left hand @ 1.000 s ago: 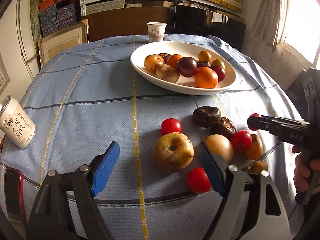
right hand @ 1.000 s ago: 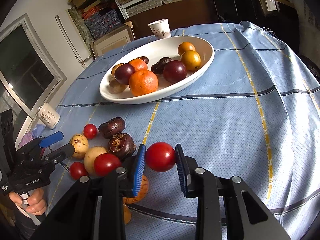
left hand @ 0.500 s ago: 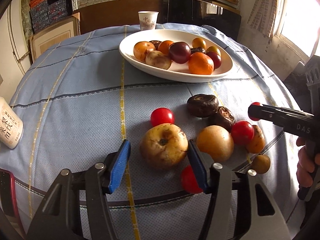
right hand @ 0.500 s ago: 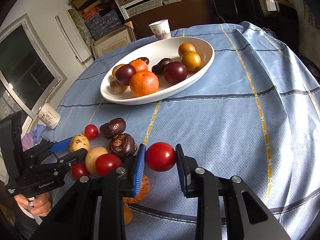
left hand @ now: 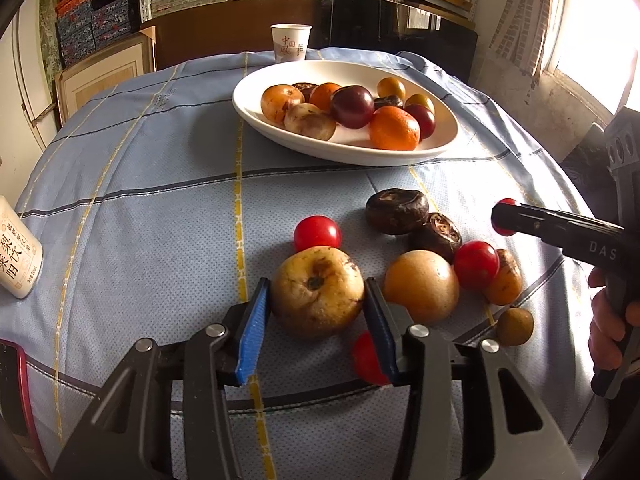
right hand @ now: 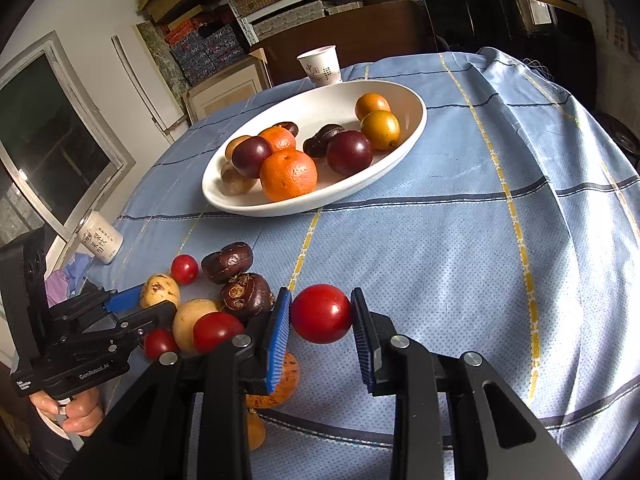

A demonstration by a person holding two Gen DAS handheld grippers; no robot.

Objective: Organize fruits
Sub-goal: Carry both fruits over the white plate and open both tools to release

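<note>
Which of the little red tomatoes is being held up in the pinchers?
The red tomato squeezed between the right gripper's blue pads. The other red ones, like the far one, lie loose on the cloth.

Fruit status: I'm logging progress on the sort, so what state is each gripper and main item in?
Left gripper: closed around the yellow apple, on the cloth.
Right gripper: holding a red tomato.
White dish: partly filled with fruit.
Paper cup: upright.
Can: upright.

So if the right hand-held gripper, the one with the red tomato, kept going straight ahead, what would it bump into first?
Probably nothing for a while: ahead of the right hand-held gripper and its tomato lies bare tablecloth. Farther on, the white dish of fruit looks first in line, though depth is hard to judge.
</note>
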